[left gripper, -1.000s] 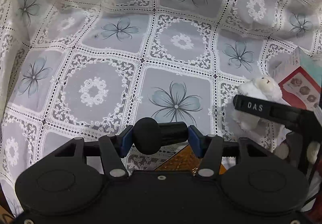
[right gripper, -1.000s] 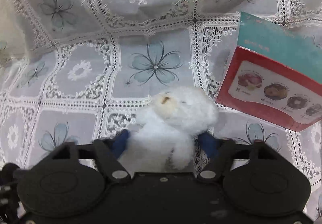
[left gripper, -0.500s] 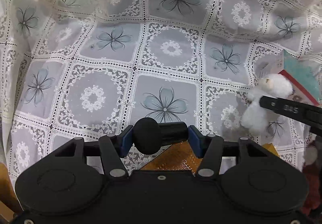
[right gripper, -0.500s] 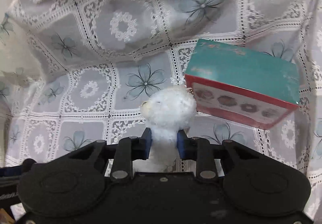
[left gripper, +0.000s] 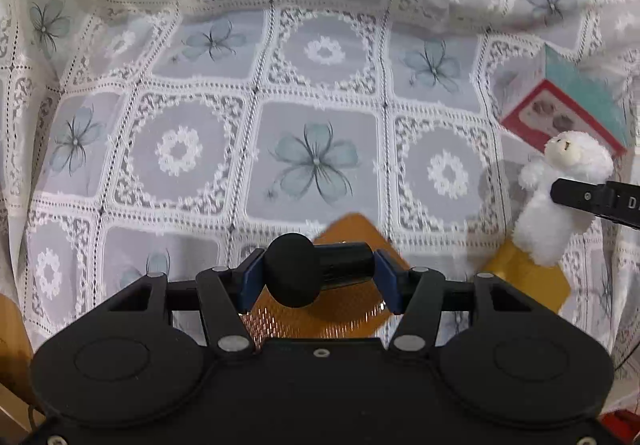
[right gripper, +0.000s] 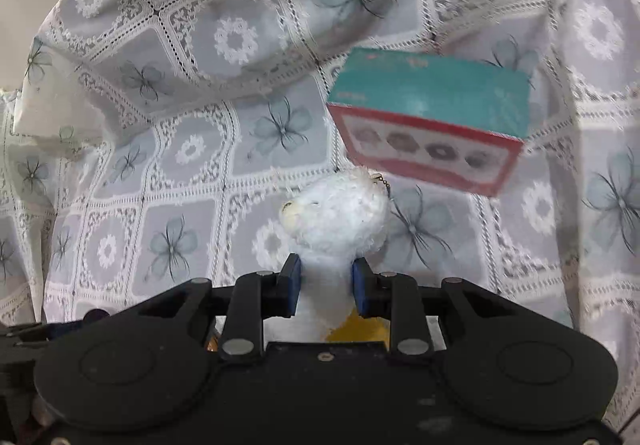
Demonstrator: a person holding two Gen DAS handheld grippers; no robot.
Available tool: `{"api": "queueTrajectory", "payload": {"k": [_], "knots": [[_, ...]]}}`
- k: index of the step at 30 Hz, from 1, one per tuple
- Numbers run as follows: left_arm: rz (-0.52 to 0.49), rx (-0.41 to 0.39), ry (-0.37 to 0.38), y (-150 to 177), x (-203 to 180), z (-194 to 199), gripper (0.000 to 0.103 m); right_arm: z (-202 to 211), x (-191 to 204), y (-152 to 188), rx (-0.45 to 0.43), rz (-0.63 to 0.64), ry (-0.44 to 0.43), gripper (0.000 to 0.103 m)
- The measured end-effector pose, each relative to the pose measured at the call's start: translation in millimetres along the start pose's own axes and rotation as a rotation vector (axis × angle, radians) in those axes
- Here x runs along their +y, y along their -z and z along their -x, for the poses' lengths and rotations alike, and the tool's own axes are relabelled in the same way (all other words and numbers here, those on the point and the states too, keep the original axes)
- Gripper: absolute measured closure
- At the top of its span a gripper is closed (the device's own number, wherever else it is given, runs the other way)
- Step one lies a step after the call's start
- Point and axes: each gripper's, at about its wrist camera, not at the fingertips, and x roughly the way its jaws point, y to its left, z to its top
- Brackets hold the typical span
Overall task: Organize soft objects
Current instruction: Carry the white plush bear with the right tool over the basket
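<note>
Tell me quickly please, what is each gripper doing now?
Left gripper: closed on a black round-ended object.
Right gripper: closed on the white plush toy.

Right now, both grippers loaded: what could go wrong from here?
1. The right gripper pinches only the white plush toy at its narrow neck; the fluff could slip out.
2. The toy's chain dangles near the donut box and may snag.
3. The left gripper clamps a black rounded object that could roll free.

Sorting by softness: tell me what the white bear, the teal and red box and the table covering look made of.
White bear: fluffy plush, fuzzy pile pinched in where the right gripper holds it.
Teal and red box: probably printed cardboard, flat faces, sharp edges.
Table covering: thin lace-patterned fabric, creased and draped.
</note>
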Motion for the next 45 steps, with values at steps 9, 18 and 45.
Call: {"api": "queueTrajectory", "payload": {"k": [9, 18, 45], "knots": [[-0.063, 0.016, 0.003, 36, -5, 18, 0.049, 28, -12, 52, 0.019, 0.043, -0.007, 0.077], [-0.106, 0.007, 0.055, 82, -7, 49, 0.049, 72, -5, 111, 0.003, 0.103, -0.06, 0.077], [-0.116, 0.058, 0.118, 245, -1, 66, 0.048, 131, 12, 284, 0.048, 0.255, -0.03, 0.076]]}}
